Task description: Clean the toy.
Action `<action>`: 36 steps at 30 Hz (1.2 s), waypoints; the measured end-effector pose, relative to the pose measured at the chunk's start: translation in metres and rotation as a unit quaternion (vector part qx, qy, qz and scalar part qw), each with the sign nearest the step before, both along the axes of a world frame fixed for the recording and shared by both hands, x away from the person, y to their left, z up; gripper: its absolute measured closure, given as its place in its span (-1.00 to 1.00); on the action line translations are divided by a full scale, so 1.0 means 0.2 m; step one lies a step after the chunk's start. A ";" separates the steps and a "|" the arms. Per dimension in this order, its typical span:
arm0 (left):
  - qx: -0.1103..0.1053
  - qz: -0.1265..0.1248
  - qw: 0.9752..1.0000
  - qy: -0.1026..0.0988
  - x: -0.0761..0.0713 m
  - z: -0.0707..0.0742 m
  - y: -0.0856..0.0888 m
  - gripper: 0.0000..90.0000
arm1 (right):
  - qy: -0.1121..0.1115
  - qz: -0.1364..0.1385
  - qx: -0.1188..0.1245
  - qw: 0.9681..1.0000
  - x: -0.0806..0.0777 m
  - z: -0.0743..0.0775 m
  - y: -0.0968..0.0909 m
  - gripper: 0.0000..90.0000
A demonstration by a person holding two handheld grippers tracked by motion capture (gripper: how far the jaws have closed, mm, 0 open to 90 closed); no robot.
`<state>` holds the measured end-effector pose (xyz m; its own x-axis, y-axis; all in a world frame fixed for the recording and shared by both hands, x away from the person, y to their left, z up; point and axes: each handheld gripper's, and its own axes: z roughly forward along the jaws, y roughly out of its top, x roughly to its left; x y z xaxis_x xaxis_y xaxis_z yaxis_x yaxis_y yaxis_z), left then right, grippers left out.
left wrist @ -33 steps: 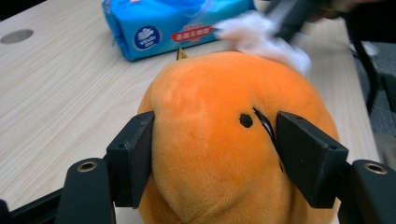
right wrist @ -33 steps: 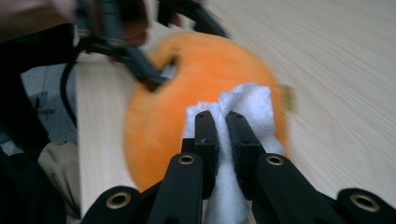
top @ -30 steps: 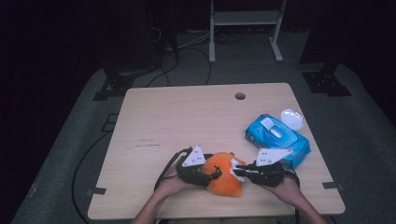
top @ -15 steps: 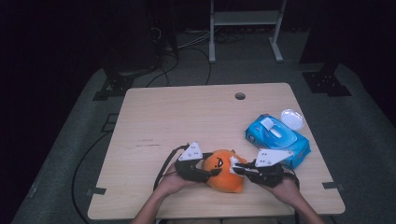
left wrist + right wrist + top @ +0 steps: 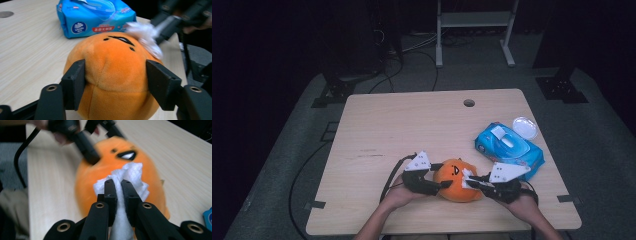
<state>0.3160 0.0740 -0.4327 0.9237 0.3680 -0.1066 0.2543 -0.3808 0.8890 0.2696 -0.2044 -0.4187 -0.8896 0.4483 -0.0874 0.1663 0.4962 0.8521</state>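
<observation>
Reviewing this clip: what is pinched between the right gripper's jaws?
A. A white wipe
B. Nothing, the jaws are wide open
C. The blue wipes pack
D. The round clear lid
A: in the right gripper view the right gripper is shut on a crumpled white wipe, pressed against the orange plush toy; the blue wipes pack lies apart on the table.

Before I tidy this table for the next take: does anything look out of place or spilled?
Nothing is spilled or damaged. One loose item: a white round lid lies on the table beside the blue wipes pack, apart from it. The orange plush looks intact.
</observation>
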 end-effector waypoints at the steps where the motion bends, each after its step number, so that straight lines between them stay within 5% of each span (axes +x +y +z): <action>1: 0.000 0.000 1.000 0.000 0.00 0.00 0.00 -0.19 | 0.000 0.000 0.000 1.000 0.00 0.00 0.00 0.85; 5: -0.005 0.010 1.000 0.005 0.01 0.00 -0.02 -0.19 | -0.009 0.044 -0.021 0.999 -0.10 -0.01 0.09 0.85; 8: 0.000 0.016 1.000 0.006 0.02 -0.01 0.00 -0.17 | -0.018 0.050 -0.023 0.998 -0.08 0.00 0.13 0.85; 14: -0.003 0.021 1.000 0.008 0.03 -0.03 0.02 -0.20 | -0.007 0.000 -0.015 1.000 -0.02 -0.02 -0.02 0.85; 16: -0.002 0.030 1.000 0.008 0.03 -0.02 0.02 -0.36 | 0.002 -0.013 -0.018 1.000 -0.01 -0.04 -0.07 0.85; 18: 0.009 0.043 0.999 0.019 0.04 -0.02 0.01 -0.71 | 0.008 -0.020 -0.019 1.000 -0.01 -0.06 -0.09 0.85; 20: 0.003 0.031 0.998 0.055 0.06 -0.04 0.01 -0.70 | 0.017 -0.020 -0.016 1.000 -0.02 -0.07 -0.11 0.85; 21: 0.003 0.031 0.998 0.055 0.06 -0.04 0.01 -0.60 | 0.014 -0.017 -0.016 1.000 -0.02 -0.06 -0.10 0.85; 24: 0.007 0.010 0.999 0.032 0.03 -0.02 0.00 -0.45 | 0.007 -0.001 -0.009 1.000 -0.02 -0.02 -0.04 0.85; 25: 0.018 -0.007 1.000 -0.002 0.00 -0.01 -0.03 -0.42 | 0.002 0.007 -0.003 1.000 -0.02 0.00 -0.01 0.85; 28: 0.035 -0.022 0.999 -0.029 -0.02 0.00 -0.04 -0.37 | -0.015 0.021 0.010 1.000 0.00 0.06 0.08 0.85; 31: 0.034 -0.020 0.999 -0.027 -0.02 -0.01 -0.03 -0.50 | -0.020 0.018 0.004 1.000 0.03 0.08 0.11 0.85; 34: 0.020 -0.014 1.000 -0.004 0.00 -0.01 -0.01 -0.67 | -0.009 0.005 0.013 1.000 0.06 0.06 0.07 0.85; 36: 0.012 -0.019 1.000 -0.011 -0.01 -0.01 -0.03 -0.57 | -0.001 -0.003 0.021 1.000 0.06 0.05 0.03 0.85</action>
